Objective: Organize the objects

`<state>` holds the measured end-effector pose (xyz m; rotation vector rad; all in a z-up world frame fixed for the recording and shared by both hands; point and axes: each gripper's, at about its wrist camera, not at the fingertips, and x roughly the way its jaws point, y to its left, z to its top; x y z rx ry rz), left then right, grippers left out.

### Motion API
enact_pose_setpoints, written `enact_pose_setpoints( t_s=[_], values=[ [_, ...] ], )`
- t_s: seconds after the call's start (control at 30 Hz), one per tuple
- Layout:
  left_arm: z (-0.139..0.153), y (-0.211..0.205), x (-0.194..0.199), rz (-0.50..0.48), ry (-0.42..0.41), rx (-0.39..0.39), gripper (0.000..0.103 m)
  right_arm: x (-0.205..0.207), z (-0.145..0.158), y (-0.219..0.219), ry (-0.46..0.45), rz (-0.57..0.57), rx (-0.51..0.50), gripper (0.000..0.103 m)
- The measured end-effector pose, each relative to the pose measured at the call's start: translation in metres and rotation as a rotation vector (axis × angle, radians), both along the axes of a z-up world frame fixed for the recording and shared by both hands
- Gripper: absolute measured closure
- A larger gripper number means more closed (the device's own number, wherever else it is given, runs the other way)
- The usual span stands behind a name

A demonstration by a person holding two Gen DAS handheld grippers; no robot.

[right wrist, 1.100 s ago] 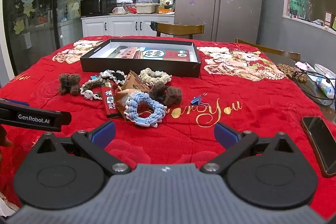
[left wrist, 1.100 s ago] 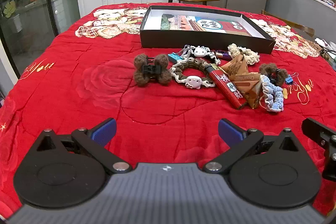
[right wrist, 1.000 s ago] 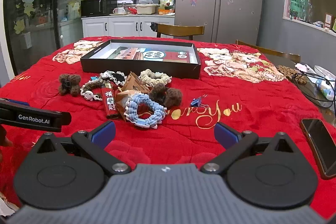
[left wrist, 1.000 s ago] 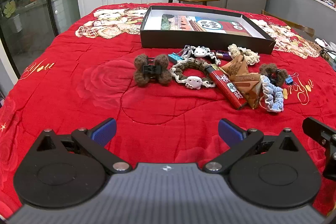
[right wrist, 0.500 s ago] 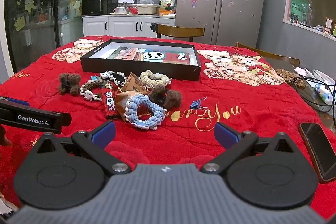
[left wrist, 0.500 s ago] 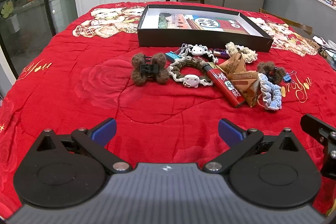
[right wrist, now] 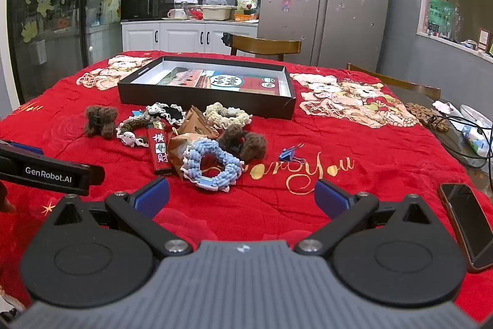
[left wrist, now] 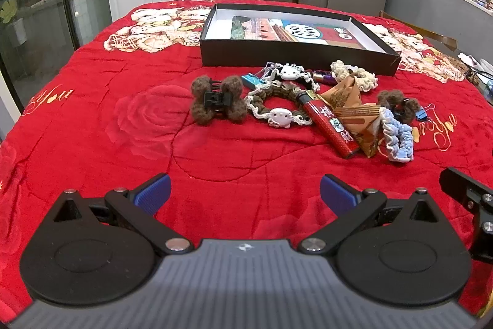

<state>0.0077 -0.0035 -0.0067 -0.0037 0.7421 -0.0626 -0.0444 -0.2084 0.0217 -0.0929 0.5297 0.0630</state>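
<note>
Both my grippers, left (left wrist: 245, 195) and right (right wrist: 242, 198), gape empty; the blue scrunchie (right wrist: 212, 165) lies just ahead of the right one.

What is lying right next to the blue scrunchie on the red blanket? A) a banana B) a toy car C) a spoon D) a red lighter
D: the red lighter with white writing lies just left of the blue scrunchie in the right tongs' view, with a brown paper packet tucked between them on the red blanket.
</note>
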Motion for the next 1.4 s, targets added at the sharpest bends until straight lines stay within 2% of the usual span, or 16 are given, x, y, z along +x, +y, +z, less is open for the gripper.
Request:
enact_pose_setpoints(
  t_s=[0.3,0.53,0.77,0.9,1.0,1.1,1.3,1.4],
  values=[
    [-0.002,0.005,0.011,0.003,0.003,0.014,0.0,0.006,-0.003,-0.001,0.01,0.0,0.001,0.0],
    [0.004,0.017,0.033,-0.052,-0.039,0.028,0.0,0.018,-0.006,-0.004,0.002,0.014,-0.014,0.001],
    [0.003,0.04,0.064,-0.136,-0.054,0.053,0.0,0.027,-0.009,-0.001,-0.032,0.155,-0.002,0.013],
    [0.0,0.043,0.082,-0.179,-0.054,0.095,0.0,0.032,-0.011,0.014,-0.051,0.212,-0.058,0.021],
    [-0.004,0.044,0.093,-0.209,-0.053,0.102,0.0,0.041,-0.016,0.023,-0.023,0.239,-0.078,0.028],
    [-0.007,0.045,0.103,-0.215,-0.044,0.09,0.002,0.05,-0.023,0.027,0.018,0.246,-0.106,0.033],
    [-0.011,0.05,0.118,-0.225,-0.029,0.007,0.007,0.061,-0.031,0.034,0.048,0.253,-0.166,0.041],
    [-0.011,0.053,0.124,-0.211,-0.025,-0.028,0.015,0.064,-0.032,0.033,0.058,0.258,-0.167,0.045]
  ],
)
